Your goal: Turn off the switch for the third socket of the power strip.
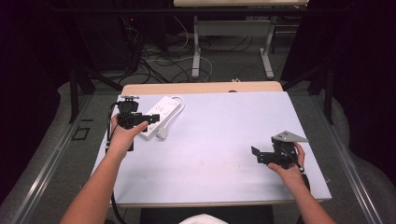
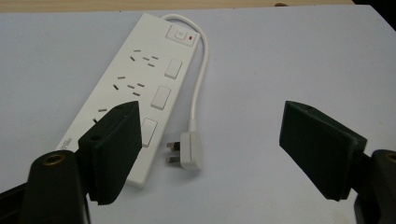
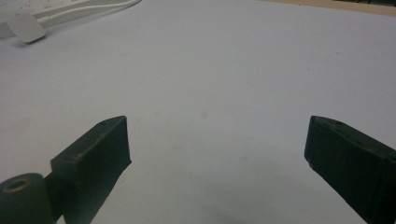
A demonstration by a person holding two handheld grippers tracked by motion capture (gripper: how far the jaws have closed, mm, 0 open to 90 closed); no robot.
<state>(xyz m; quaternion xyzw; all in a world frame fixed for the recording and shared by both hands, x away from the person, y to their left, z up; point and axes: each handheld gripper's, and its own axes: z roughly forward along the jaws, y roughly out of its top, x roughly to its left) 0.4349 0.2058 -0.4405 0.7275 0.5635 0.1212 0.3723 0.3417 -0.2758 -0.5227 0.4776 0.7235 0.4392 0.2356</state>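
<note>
Left gripper (image 1: 152, 118), jaws spread and holding nothing, hovers over the near end of the white power strip (image 2: 126, 98), whose long axis runs away from it toward the counter's (image 1: 215, 135) far-left corner. Its plug (image 2: 189, 149) lies on the counter just beside the strip. Right gripper (image 1: 256, 155), likewise spread, stands well apart.

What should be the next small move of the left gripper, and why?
Probably ease the left gripper forward and down toward the plug. Its jaws stand wide open, and the plug lies loose on the table between them, beside the power strip, so it looks the nearest thing to grasp.
</note>
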